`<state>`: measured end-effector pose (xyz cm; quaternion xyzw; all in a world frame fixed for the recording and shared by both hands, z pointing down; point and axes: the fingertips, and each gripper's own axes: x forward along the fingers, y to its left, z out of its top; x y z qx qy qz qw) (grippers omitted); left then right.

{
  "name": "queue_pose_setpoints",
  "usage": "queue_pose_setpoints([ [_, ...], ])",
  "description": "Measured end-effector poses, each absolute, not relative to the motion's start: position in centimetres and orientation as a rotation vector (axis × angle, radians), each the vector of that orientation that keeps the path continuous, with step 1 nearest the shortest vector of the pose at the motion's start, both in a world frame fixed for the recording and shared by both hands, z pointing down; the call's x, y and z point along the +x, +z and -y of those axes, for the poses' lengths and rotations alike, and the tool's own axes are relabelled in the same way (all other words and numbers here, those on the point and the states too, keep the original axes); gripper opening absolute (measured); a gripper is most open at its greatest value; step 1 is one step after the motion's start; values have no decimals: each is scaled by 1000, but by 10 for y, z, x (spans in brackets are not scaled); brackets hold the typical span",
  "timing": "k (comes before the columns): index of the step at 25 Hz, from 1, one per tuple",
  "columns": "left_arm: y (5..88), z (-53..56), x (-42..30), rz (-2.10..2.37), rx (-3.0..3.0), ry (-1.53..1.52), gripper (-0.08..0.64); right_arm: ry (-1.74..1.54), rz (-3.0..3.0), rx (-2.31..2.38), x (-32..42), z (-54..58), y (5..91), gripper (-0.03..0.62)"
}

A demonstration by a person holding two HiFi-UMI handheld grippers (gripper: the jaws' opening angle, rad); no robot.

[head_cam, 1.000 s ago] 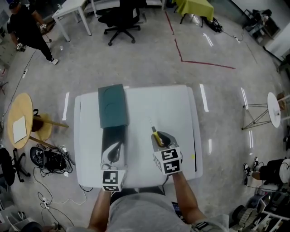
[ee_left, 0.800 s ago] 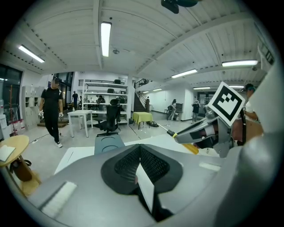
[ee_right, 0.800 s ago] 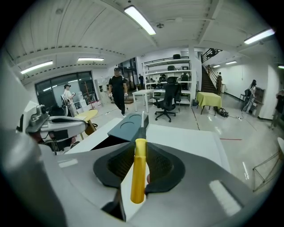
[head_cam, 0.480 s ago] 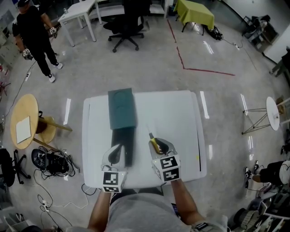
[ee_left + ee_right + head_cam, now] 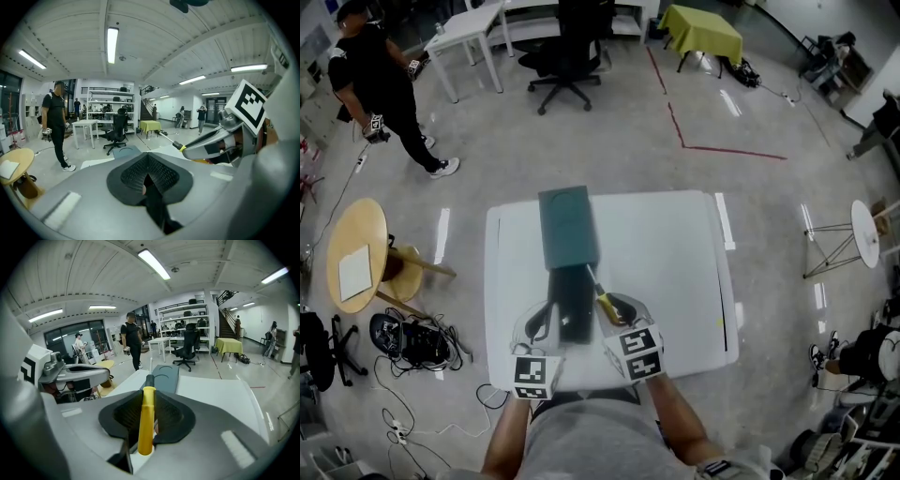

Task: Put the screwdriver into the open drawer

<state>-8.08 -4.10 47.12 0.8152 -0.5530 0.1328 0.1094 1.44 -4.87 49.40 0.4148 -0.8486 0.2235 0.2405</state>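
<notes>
From the head view, the white desk (image 5: 675,281) fills the middle of the frame, with a dark green box (image 5: 567,225) at its upper left and the open drawer (image 5: 572,305) pulled out toward the bottom. The left tongs (image 5: 542,317) hang at the drawer's left side. The right tongs (image 5: 612,305) are just to its right, carrying the screwdriver (image 5: 603,302). Its yellow handle is beside the drawer's right edge, and its thin shaft slants up-left along that edge. A person (image 5: 380,84) stands at upper left, with an office chair (image 5: 567,56) at top centre. In the left gripper view, the dark pads are pressed together with nothing between them. The screwdriver's shaft pokes in from the right of the frame. In the right gripper view, the pads are clamped on the yellow handle at centre, with the shaft aimed up at the green box.
</notes>
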Motion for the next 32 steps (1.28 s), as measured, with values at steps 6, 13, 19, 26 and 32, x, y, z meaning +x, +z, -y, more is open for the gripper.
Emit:
queue_pose_setpoints([
  [6,473,40,-111,1634,2382,392,12,631,2315,1097,-20,44,502,84],
  [13,485,40,-138,1617,2369,395,12,662,2269,1086,-48,41,524,84],
  [19,502,43,-157,1565,2366,414,12,741,2220,1080,-71,39,549,85],
  [26,525,47,-173,1497,2356,435,12,815,2127,1104,-85,40,585,84],
  [32,542,50,-182,1454,2338,455,12,873,2055,1119,-89,47,615,84],
])
